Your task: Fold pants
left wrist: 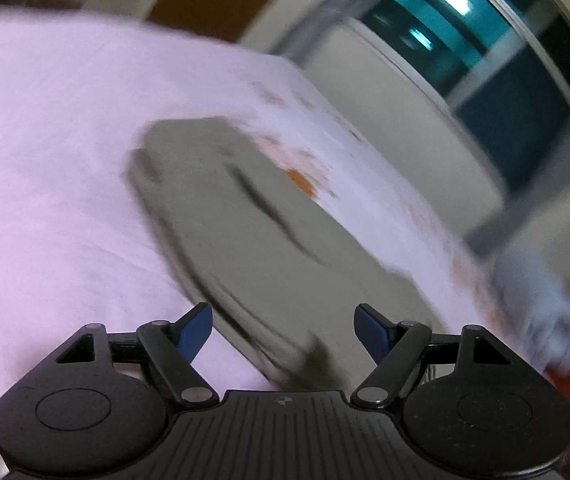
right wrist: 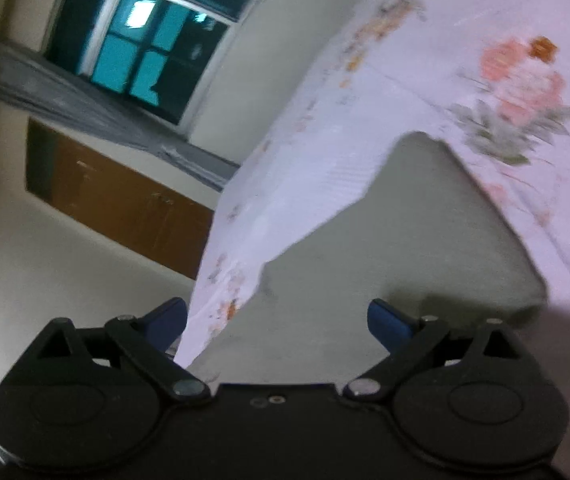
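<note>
Grey-khaki pants (left wrist: 245,208) lie flat on a bed with a white flowered sheet (left wrist: 45,160); the left wrist view is blurred. My left gripper (left wrist: 283,330) is open and empty, just above the near end of the pants. In the right wrist view the pants (right wrist: 405,248) spread ahead on the sheet (right wrist: 505,60). My right gripper (right wrist: 279,322) is open and empty over the near part of the pants, beside the bed's left edge.
A window (right wrist: 145,40) with dark panes and a grey sill is beyond the bed. A brown wooden cabinet (right wrist: 117,196) stands below it against the cream wall. The bed edge drops off at the left in the right wrist view (right wrist: 221,260).
</note>
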A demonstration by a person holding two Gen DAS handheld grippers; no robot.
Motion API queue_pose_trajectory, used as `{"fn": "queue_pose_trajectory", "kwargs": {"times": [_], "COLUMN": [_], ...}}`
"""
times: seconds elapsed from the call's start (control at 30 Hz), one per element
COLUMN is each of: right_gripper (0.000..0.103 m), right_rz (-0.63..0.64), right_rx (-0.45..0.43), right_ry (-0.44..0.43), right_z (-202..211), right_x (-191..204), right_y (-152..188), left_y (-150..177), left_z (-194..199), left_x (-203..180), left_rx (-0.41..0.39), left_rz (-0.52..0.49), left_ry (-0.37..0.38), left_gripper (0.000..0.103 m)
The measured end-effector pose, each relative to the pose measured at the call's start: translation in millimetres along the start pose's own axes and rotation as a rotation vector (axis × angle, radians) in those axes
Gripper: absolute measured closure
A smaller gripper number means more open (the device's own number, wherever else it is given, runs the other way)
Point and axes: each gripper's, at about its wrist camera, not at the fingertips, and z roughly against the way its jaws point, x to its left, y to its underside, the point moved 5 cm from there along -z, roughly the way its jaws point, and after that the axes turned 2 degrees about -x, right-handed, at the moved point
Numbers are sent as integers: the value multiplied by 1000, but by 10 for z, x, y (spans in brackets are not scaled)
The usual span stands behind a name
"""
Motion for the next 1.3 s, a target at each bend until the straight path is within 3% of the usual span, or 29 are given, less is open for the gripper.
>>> {"fn": "queue_pose_trajectory", "kwargs": {"times": [0.13, 0.23, 0.33, 0.4, 0.57, 0.63, 0.7, 0.83, 0.93, 1.17, 1.3], "right_gripper": [11, 11, 11, 11, 11, 11, 11, 12, 12, 5, 6], "right_rz": [-2, 14, 17, 25, 28, 46, 68, 278, 452, 934, 946], "right_rx": [4, 14, 12, 9, 11, 20, 46, 160, 184, 259, 253], "right_ry": [3, 22, 40, 53, 72, 87, 109, 154, 233, 526, 557], "right_z": [-112, -135, -266, -280, -429, -460, -516, -785, -1013, -1626, -1634], "right_x": [76, 63, 46, 41, 50, 54, 74, 371, 559, 698, 718], "right_y": [-26, 14, 43, 56, 117, 148, 196, 459, 693, 1445, 1476], "left_y": [-250, -386, -511, -577, -730, -738, -730, -835, -963, -1103, -1089], "left_z": [-214, -357, -517, -594, -716, -730, -617, -293, -187, 26, 204], "left_x": [479, 692, 809, 849, 946, 886, 831, 528, 353, 35, -51], "left_rx": [-5, -25, -9, -15, -36, -41, -67, -123, -114, -99, -116], "left_rz": [206, 293, 307, 288, 313, 268, 257, 146, 107, 9, -28], "left_ry": [80, 121, 125, 105, 90, 52, 72, 123, 154, 156, 135], "left_gripper": [27, 28, 30, 40, 41, 61, 66, 66, 66, 66, 66]}}
